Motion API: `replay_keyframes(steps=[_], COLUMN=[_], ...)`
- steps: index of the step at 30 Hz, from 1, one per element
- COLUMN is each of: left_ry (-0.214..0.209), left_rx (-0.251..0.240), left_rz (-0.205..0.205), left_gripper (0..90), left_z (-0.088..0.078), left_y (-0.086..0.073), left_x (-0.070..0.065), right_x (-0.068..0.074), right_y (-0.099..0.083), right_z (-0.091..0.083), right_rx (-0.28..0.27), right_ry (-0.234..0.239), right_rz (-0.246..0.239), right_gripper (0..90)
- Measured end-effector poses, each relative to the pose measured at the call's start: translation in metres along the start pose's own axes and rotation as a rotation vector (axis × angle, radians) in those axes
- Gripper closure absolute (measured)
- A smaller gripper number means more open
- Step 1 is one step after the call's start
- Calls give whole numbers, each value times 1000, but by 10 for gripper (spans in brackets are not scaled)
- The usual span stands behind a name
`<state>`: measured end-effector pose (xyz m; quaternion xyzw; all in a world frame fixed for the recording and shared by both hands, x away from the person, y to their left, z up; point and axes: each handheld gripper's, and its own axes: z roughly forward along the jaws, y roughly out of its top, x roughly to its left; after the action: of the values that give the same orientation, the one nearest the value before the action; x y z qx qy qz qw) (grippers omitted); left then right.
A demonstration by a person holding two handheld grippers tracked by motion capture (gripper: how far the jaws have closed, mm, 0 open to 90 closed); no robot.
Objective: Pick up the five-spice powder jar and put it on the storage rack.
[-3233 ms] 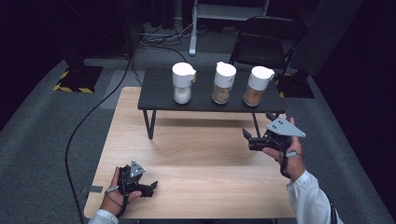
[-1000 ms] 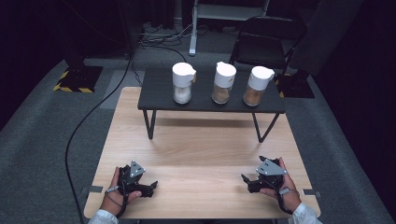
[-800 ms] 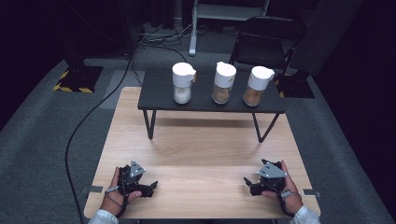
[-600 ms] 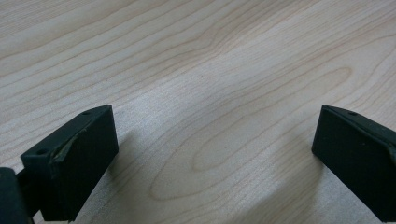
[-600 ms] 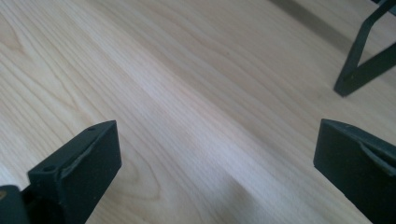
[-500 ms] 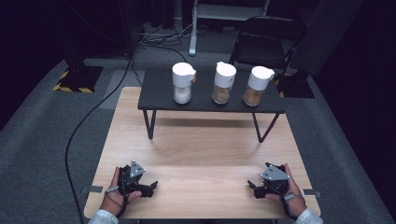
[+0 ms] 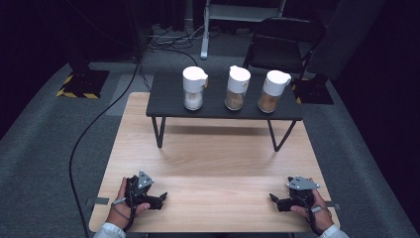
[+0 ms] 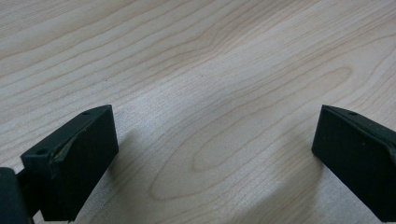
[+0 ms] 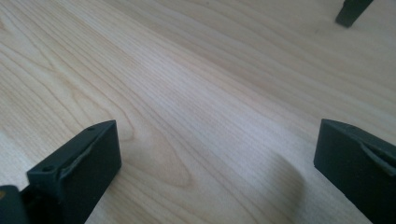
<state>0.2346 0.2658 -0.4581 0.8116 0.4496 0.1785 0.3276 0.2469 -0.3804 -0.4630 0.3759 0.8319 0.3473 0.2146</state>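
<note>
Three clear jars with white lids stand in a row on a low black side table [image 7: 168, 99]: a left jar [image 7: 193, 88] with white contents, a middle jar [image 7: 237, 88] with tan contents, a right jar [image 7: 273, 91] with brown contents. My left gripper [image 7: 161, 198] rests on the wooden table [image 7: 213, 163] near its front left corner, open and empty. At the front right corner my right gripper [image 7: 274, 201] also lies on the wood, open and empty. In both gripper views the black jaws stand wide apart over bare wood grain [image 8: 205, 116].
A black folding chair [image 7: 282, 44] stands behind the side table. A black cable [image 7: 94, 124] runs across the grey carpet at the left. One leg of the side table [image 9: 352, 11] shows in the right gripper view.
My right gripper came down from chest height near the right jar to the table's front right corner and settled there. The left gripper stayed put.
</note>
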Motion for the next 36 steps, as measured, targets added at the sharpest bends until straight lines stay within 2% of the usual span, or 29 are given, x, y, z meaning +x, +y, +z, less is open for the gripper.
replay_keyframes(steps=[3,7,36], left_ry=[0,0,-4], left_rx=[1,0,1], left_rz=[0,0,4], left_gripper=[2,2,2], left_z=[0,0,0], left_y=[0,0,1], left_x=[0,0,1], right_x=[-6,-17,-19], right_y=[0,1,-1], right_z=[-1,0,-1], right_rx=[9,32,32], right_ry=[13,47,31], right_rz=[20,70,86], right_gripper=[1,0,0])
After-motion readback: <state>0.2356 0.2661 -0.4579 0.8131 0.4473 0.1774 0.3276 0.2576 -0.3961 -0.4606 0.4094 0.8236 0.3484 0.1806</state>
